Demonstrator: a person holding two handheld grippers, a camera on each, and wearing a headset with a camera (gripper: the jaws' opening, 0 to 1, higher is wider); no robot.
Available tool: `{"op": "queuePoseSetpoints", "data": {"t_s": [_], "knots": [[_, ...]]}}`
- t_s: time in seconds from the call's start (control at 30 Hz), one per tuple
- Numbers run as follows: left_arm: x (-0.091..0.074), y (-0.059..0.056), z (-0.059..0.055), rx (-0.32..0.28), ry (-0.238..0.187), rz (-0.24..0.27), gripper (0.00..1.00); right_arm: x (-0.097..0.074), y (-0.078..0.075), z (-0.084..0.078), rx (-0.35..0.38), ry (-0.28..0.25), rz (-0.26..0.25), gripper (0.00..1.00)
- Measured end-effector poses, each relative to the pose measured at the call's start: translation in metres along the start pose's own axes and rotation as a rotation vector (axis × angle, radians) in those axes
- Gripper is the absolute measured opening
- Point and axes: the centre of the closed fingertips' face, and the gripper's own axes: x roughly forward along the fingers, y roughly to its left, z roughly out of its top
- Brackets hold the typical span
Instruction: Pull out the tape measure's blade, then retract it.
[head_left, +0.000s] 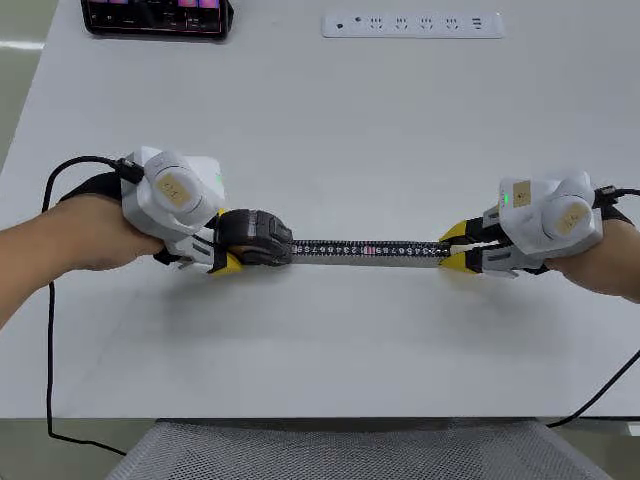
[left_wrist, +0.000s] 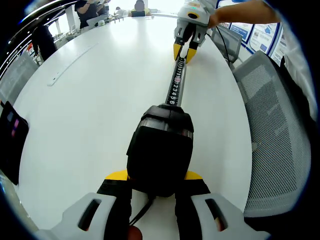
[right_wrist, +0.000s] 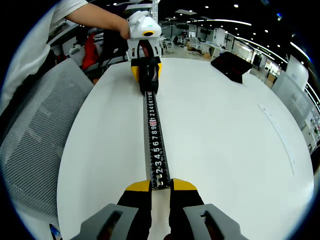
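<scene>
Firmly, left gripper (head_left: 226, 250) clamped round tape measure case (head_left: 256, 238); right gripper (head_left: 456, 246) pinching extended blade (head_left: 365, 248) tip, power strip (head_left: 413, 24) well apart behind

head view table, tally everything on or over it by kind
tape measure: 1
grippers: 2, left gripper, right gripper
power strip: 1
dark device with pink lights: 1
total: 5

Black case (head_left: 255, 238); dark blade (head_left: 365, 248), white numerals, one red mark. On left gripper (head_left: 226, 240) and right gripper (head_left: 452, 247): white bodies, black jaws, yellow tips. White table (head_left: 330, 120); grey mesh chair (head_left: 340, 450).
</scene>
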Motion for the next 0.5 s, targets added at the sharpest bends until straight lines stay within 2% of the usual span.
{"op": "queuePoseSetpoints", "data": {"t_s": [0.5], "knots": [[-0.0002,-0.0003,0.0001,-0.003,-0.002,0.002,0.28,-0.0103,-0.0037,-0.0099,-0.014,0.036,-0.004,0.09]]}}
